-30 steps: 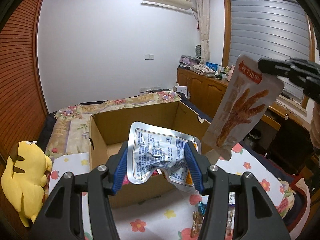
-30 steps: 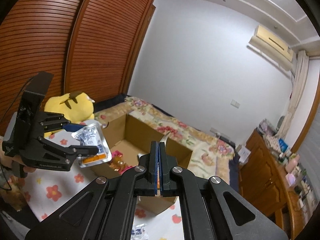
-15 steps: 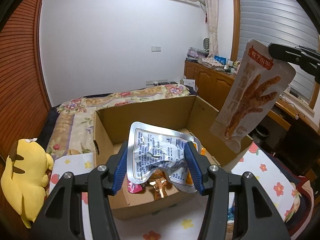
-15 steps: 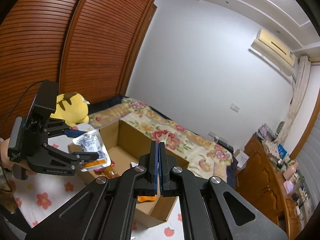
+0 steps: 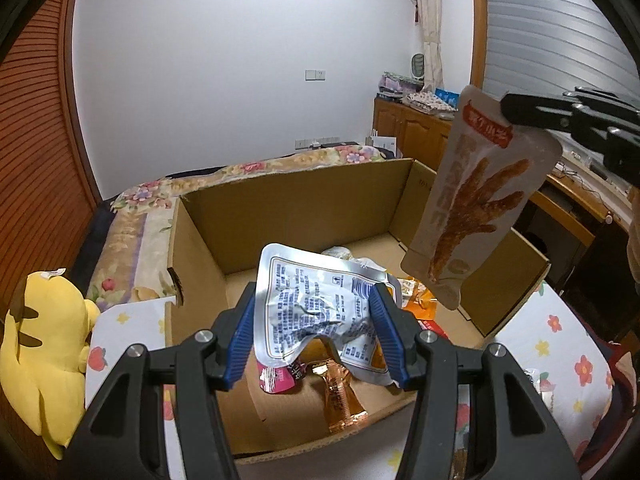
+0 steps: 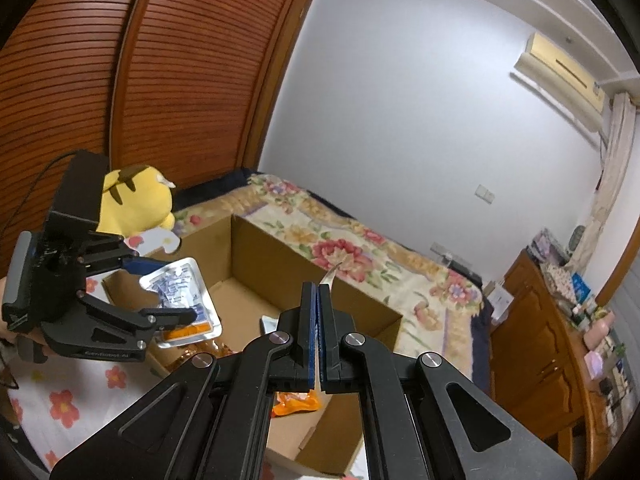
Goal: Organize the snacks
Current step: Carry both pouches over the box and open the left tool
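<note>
left tongs (image 5: 314,334) clenched on crumpled silver foil snack pouch (image 5: 320,312) right above open brown cardboard box (image 5: 304,208); right tongs (image 6: 318,334) pinch long beige chicken-feet packet (image 5: 478,208), hanging lengthwise over box's right wall.

Left gripper (image 5: 316,334) clamped on a crumpled silver packet (image 5: 320,312), held over an open cardboard box (image 5: 304,208) with snacks inside. Right gripper (image 5: 510,114) pinching a chicken-feet pouch (image 5: 476,208) by its top, dangling above the box's right side. Yellow plush toy (image 5: 40,352) at left.
</note>
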Demonstrator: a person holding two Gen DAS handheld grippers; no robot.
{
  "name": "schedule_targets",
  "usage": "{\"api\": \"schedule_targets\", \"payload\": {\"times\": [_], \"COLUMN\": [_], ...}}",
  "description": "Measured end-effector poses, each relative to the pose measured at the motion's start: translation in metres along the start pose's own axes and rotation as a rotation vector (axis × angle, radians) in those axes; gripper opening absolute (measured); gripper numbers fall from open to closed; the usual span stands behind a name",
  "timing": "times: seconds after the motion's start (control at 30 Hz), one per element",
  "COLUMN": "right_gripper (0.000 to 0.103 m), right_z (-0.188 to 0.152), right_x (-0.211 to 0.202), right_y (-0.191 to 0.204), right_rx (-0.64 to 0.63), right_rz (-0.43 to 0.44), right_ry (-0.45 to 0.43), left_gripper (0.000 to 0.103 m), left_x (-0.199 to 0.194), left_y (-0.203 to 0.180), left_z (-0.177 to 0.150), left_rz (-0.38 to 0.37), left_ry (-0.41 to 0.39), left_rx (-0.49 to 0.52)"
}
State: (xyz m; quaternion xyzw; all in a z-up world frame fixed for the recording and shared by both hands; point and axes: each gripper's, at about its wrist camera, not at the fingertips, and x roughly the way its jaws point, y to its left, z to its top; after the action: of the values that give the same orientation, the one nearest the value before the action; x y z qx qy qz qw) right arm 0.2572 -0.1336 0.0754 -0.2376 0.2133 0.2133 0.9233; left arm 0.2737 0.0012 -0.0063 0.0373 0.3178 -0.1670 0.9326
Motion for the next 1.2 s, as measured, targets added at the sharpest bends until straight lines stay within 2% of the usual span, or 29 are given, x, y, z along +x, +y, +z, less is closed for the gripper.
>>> {"api": "schedule_targets", "payload": {"times": [0.17,0.5,1.03,1.2], "right_gripper": [0.000,0.000,0.000,0.000], "right_z": [-0.001,-0.001,0.013,0.003], "right_x": [0.017,0.039,0.034,0.042], "right_y": [0.005,0.020,0.042,0.043], "right_rx": [0.002,0.020,0.048,0.075], "right_rz": [0.019,0.071,0.136,0.148], "right_ry": [0.016,0.021,-0.056,-0.037], "left_gripper": [0.055,0.055,0.059,0.060], "left_x": [0.007,0.002,-0.022,-0.023], "left_y": [0.000,0.008,0.041,0.041], "left_z": [0.002,0.001,-0.001,-0.007], "left_rz": [-0.009,0.005,0.055,0.058], "left_ry": [0.017,-0.002,-0.063,-0.057], "left_rx": [-0.001,-0.003,-0.068,-0.070]}}
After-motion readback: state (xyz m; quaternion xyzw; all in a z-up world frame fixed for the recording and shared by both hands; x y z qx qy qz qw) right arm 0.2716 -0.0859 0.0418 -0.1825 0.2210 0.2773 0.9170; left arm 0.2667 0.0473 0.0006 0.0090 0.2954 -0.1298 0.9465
